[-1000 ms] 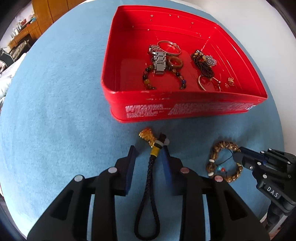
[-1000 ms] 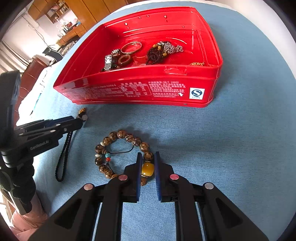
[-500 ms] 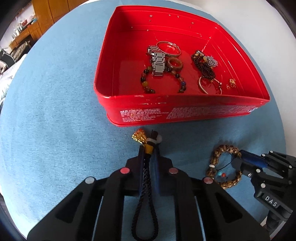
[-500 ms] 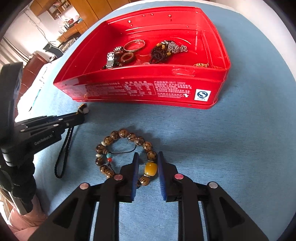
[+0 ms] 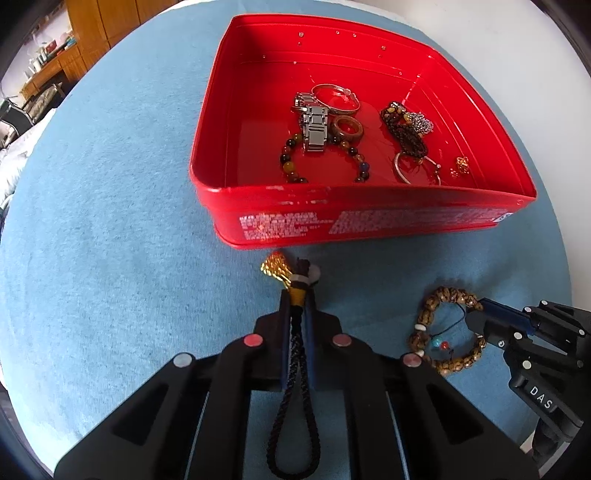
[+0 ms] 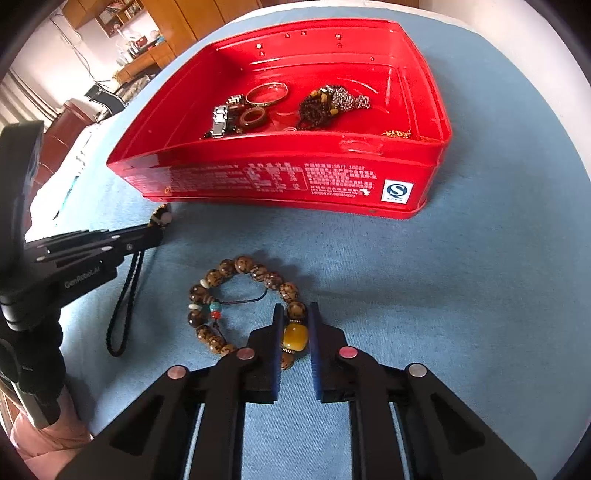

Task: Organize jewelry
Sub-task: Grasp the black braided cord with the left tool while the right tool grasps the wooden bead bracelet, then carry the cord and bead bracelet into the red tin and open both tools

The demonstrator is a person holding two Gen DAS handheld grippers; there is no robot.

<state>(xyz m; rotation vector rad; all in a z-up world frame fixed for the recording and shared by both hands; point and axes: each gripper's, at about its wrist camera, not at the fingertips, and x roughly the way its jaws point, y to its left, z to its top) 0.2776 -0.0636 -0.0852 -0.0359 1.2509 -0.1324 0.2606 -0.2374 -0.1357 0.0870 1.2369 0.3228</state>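
A red tin box (image 5: 369, 221) (image 6: 280, 177) sits on the blue cloth and holds several pieces of jewelry: a metal watch band (image 5: 314, 129), bangles, rings and bead strings. My left gripper (image 5: 297, 301) is shut on a black braided cord with a gold charm (image 5: 295, 350), which lies just in front of the box. My right gripper (image 6: 294, 314) is shut on the brown bead bracelet (image 6: 236, 291), its pads on either side of the yellow bead (image 6: 295, 336). The bracelet also shows in the left wrist view (image 5: 439, 328).
The blue cloth (image 5: 110, 221) covers a round table; its edge curves close on the right and far side. Wooden furniture (image 6: 177, 22) stands in the background. My left gripper also shows in the right wrist view (image 6: 159, 232).
My left gripper has closed on the braided cord. My right gripper opened a little half a second ago and is again closed on the yellow bead. Both views have shifted slightly.
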